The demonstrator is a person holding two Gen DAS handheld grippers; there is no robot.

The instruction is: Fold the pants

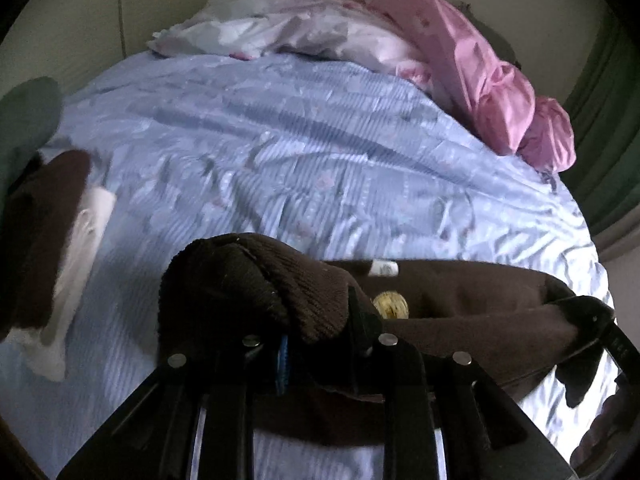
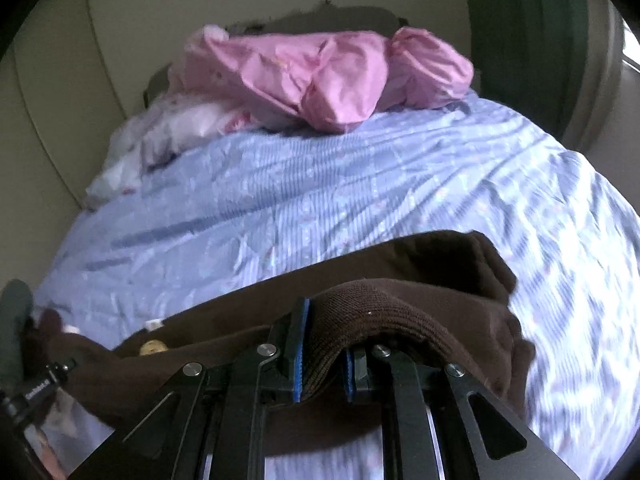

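Pants: brown, hanging stretched over the bed's near edge, long axis running side to side between both tongs. Left gripper: clenching the ribbed hem at one end. Right gripper: clamping the opposite ribbed end between blue pads. Bed: blue cover lying ahead of both. Pink bedding: sitting bunched at the far edge.

One brown pants, two claws, one pink bedding heap

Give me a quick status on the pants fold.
Left gripper and right gripper both clamped on brown pants waistband, held over the blue bedspread. Pink bedding heaped far off, not obstructing.
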